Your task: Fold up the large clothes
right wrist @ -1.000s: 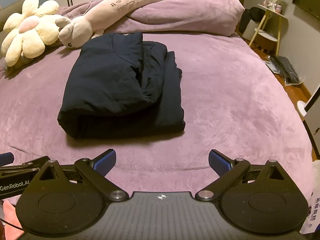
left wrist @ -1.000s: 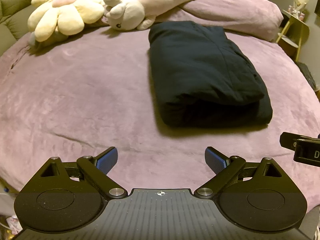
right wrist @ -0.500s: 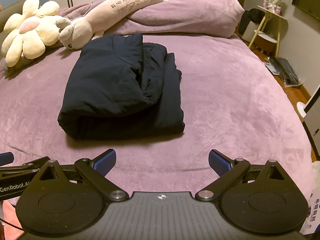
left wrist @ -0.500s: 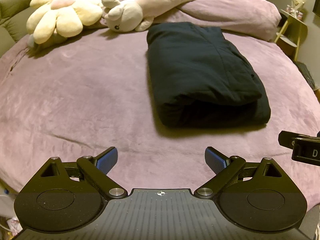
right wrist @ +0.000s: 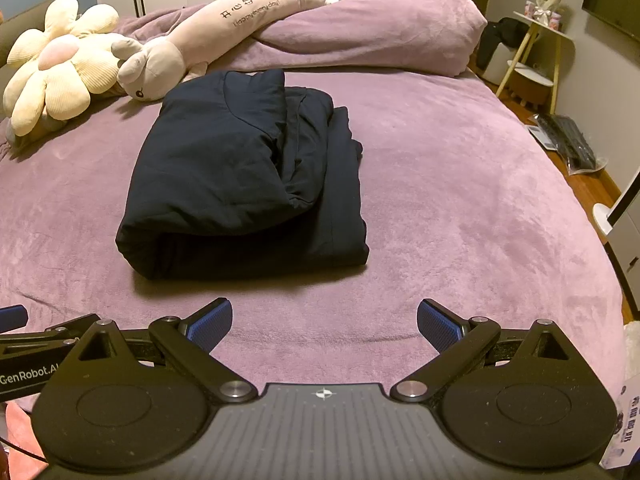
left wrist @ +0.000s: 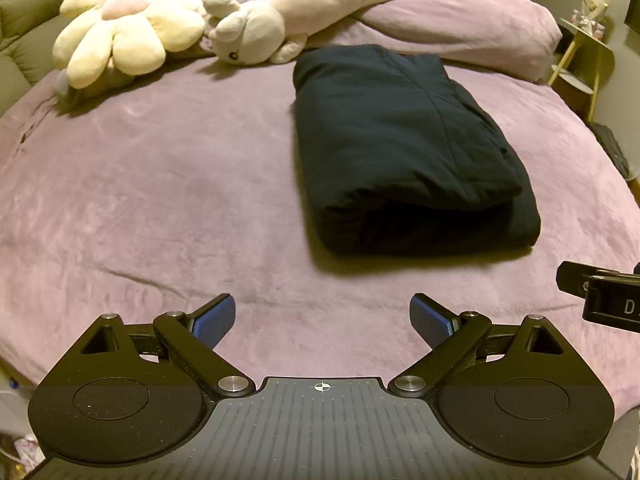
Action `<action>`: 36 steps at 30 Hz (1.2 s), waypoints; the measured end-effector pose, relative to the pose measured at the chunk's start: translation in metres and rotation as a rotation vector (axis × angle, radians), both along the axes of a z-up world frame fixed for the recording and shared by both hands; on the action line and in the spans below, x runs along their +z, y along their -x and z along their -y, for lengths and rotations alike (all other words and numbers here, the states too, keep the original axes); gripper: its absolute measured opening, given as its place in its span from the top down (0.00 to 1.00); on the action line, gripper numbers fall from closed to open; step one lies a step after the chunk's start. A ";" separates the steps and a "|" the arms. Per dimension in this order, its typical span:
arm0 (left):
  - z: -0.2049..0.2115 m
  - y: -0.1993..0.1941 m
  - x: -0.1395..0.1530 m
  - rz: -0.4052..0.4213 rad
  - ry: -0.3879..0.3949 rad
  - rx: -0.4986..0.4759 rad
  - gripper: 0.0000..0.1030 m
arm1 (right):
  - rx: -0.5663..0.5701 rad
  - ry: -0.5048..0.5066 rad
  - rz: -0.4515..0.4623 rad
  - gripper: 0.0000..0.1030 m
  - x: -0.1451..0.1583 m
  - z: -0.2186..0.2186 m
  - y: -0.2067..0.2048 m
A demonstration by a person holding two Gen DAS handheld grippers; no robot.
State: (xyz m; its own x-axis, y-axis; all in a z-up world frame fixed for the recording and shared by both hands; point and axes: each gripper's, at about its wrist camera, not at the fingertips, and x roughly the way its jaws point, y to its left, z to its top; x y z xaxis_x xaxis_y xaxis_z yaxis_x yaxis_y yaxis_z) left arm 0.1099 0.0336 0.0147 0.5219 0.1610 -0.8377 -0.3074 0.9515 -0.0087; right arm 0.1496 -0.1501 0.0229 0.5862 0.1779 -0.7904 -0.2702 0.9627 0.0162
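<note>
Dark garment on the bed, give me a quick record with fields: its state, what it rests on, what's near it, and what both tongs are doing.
garment: dark garment, folded into a thick rectangular bundle
layers: top layer sits short of the bottom one along the right edge
surface: purple bed cover
neighbours: long plush animal and flower cushion beyond its far end
contact: neither pair of tongs touches the garment
left tongs: open, empty, short of the near edge
right tongs: open, empty, short of the near edge

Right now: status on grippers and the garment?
Left gripper open, empty. Right gripper open, empty, both short of the garment. Garment folded on the bed, untouched. Plush toys behind it, nothing in the way.
</note>
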 end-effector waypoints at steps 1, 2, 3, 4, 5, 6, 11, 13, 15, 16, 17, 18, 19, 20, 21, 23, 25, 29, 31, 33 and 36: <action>0.000 0.000 0.000 0.000 -0.001 -0.001 0.05 | -0.002 0.001 0.001 0.04 0.000 0.000 0.000; 0.000 0.000 0.000 -0.001 -0.001 -0.002 0.05 | -0.004 0.000 0.003 0.04 0.000 0.000 0.001; 0.000 0.000 0.000 -0.001 -0.001 -0.003 0.05 | -0.004 0.000 0.004 0.04 0.000 0.000 0.001; 0.000 0.000 0.000 0.000 -0.002 -0.005 0.05 | -0.005 0.001 0.005 0.04 0.000 0.000 0.001; 0.000 0.000 0.000 -0.001 -0.002 -0.006 0.05 | -0.006 0.001 0.006 0.04 0.000 0.000 0.001; 0.000 0.000 0.000 -0.001 -0.002 -0.007 0.05 | -0.006 0.000 0.007 0.04 0.001 0.000 0.002; 0.000 0.000 0.000 -0.002 -0.002 -0.010 0.05 | -0.008 0.000 0.005 0.04 0.000 0.000 0.002; 0.001 0.000 0.001 -0.001 -0.003 -0.012 0.05 | -0.009 -0.001 0.003 0.04 0.000 0.000 0.001; 0.002 0.000 0.000 -0.001 -0.005 -0.014 0.05 | -0.011 -0.005 0.003 0.04 0.000 0.001 0.002; 0.002 0.000 0.000 0.000 -0.005 -0.014 0.05 | -0.010 -0.006 0.004 0.04 0.000 0.001 0.002; 0.002 0.000 0.000 0.000 -0.006 -0.015 0.05 | -0.011 -0.006 0.004 0.04 0.000 0.001 0.002; 0.003 0.000 0.000 0.000 -0.007 -0.017 0.05 | -0.011 -0.006 0.006 0.04 0.000 0.001 0.002; 0.004 -0.001 0.000 0.000 -0.007 -0.018 0.05 | -0.011 -0.007 0.008 0.04 0.000 0.002 0.002; 0.004 -0.001 0.000 0.000 -0.008 -0.019 0.05 | -0.010 -0.007 0.009 0.04 0.000 0.002 0.002; 0.004 -0.001 0.000 0.000 -0.009 -0.018 0.05 | -0.010 -0.006 0.009 0.04 0.000 0.001 0.002; 0.004 -0.002 0.000 0.000 -0.010 -0.020 0.05 | -0.009 -0.007 0.009 0.04 0.000 0.002 0.002; 0.004 -0.002 0.000 -0.001 -0.011 -0.022 0.05 | -0.010 -0.007 0.008 0.04 0.000 0.001 0.002; 0.005 -0.003 0.000 -0.003 -0.009 -0.025 0.05 | -0.010 -0.007 0.008 0.04 0.000 0.001 0.002; 0.006 -0.003 0.000 -0.004 -0.009 -0.028 0.05 | -0.010 -0.008 0.008 0.04 0.000 0.002 0.002; 0.006 -0.004 0.000 -0.006 -0.011 -0.032 0.05 | -0.011 -0.008 0.008 0.04 0.000 0.002 0.002; 0.006 -0.005 -0.001 -0.008 -0.008 -0.033 0.05 | -0.010 -0.008 0.008 0.04 -0.001 0.002 0.002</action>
State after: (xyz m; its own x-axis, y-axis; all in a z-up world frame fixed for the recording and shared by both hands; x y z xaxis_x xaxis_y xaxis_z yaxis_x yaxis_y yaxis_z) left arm 0.1150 0.0274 0.0139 0.5203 0.1498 -0.8408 -0.2754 0.9613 0.0009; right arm 0.1474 -0.1518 0.0223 0.5941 0.1782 -0.7844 -0.2612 0.9650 0.0214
